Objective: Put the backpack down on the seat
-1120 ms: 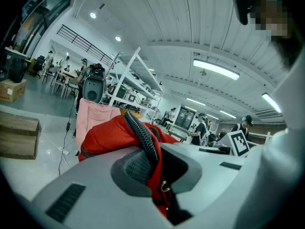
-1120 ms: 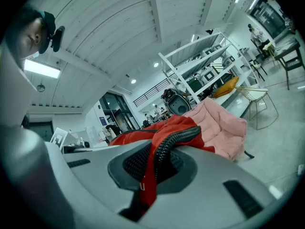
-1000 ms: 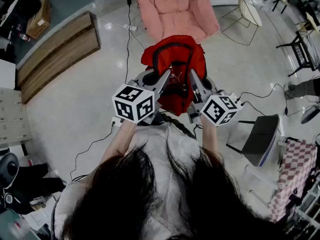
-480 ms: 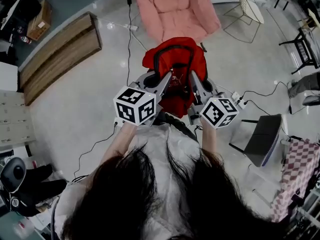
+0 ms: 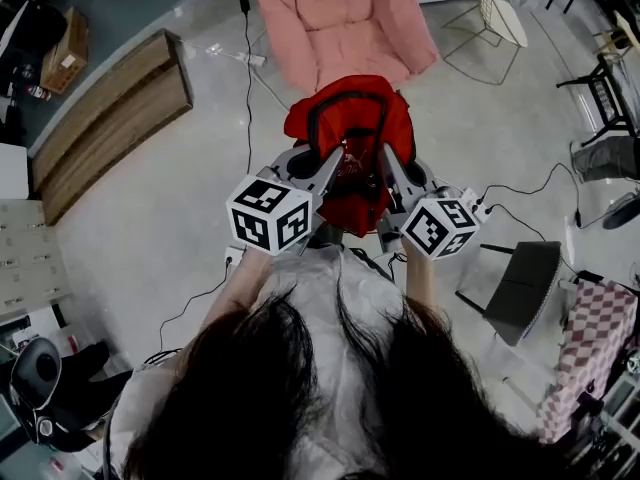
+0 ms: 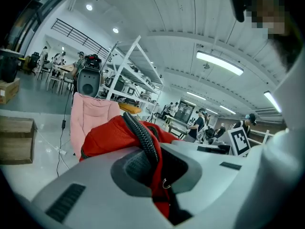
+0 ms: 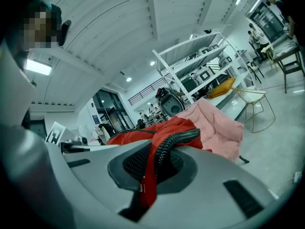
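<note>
A red backpack (image 5: 350,133) with black straps hangs in the air in front of me, held up between both grippers. My left gripper (image 5: 328,160) is shut on the backpack's left strap, a band of red fabric with black piping (image 6: 143,142). On the other side, my right gripper (image 5: 384,160) is shut on the right strap (image 7: 162,149). The seat is a pink padded chair (image 5: 340,18) just beyond the backpack; it also shows as the pink chair (image 6: 90,118) and the pink chair (image 7: 214,128) in the gripper views. The backpack's lower part is hidden behind the grippers.
A long wooden platform (image 5: 110,103) lies on the floor at the left. Black cables (image 5: 247,98) run across the floor near the chair. A grey chair (image 5: 522,286) and a checkered cloth (image 5: 590,343) stand at the right, a wire-frame chair (image 5: 495,13) at the back right.
The pink chair has come a little nearer and shifted left in the head view. Both grippers still hold the backpack the same way.
</note>
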The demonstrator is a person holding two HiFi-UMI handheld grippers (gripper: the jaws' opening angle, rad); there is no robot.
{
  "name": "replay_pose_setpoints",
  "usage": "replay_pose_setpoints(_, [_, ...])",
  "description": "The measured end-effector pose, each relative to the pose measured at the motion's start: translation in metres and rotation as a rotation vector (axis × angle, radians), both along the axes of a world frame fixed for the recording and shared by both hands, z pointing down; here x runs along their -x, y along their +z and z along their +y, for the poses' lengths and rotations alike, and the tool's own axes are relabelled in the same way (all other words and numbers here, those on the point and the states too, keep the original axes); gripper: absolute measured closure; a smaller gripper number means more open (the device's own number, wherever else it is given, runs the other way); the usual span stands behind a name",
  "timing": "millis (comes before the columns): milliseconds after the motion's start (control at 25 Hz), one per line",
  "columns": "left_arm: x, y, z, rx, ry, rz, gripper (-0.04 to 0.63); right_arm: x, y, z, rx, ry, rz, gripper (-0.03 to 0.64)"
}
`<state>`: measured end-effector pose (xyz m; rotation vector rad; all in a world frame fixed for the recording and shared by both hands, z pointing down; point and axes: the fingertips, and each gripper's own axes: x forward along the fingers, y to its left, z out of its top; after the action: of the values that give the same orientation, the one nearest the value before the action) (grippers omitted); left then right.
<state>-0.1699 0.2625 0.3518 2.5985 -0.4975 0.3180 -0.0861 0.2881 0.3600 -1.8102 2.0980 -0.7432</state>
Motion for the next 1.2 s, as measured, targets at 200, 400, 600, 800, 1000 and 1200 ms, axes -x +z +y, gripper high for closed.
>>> replay_pose_setpoints(200, [-0.028,0.005,-0.047,0.017,0.027,-0.02,0.552,-0.027,0.004,-0.046,0.017,0.011,-0.002,0.581])
replay_pose_setpoints(400, [-0.045,0.0,-0.096,0.035,0.026,-0.009,0.552,-0.045,-0.003,-0.095,0.024,0.012,0.01,0.58])
replay_pose_setpoints(600, [-0.058,-0.007,-0.14,0.033,0.019,0.017,0.552,-0.059,-0.009,-0.138,0.026,0.018,0.015,0.58])
replay_pose_setpoints(800, [-0.067,-0.009,-0.174,0.034,0.013,0.034,0.552,-0.069,-0.009,-0.17,0.034,0.018,0.001,0.581])
replay_pose_setpoints(1000, [-0.068,-0.005,-0.201,0.01,0.005,0.013,0.552,-0.07,-0.005,-0.198,0.052,0.012,0.005,0.581])
replay_pose_setpoints(1200, [-0.075,-0.001,-0.216,0.033,-0.001,0.015,0.552,-0.076,-0.001,-0.214,0.07,0.004,0.011,0.58])
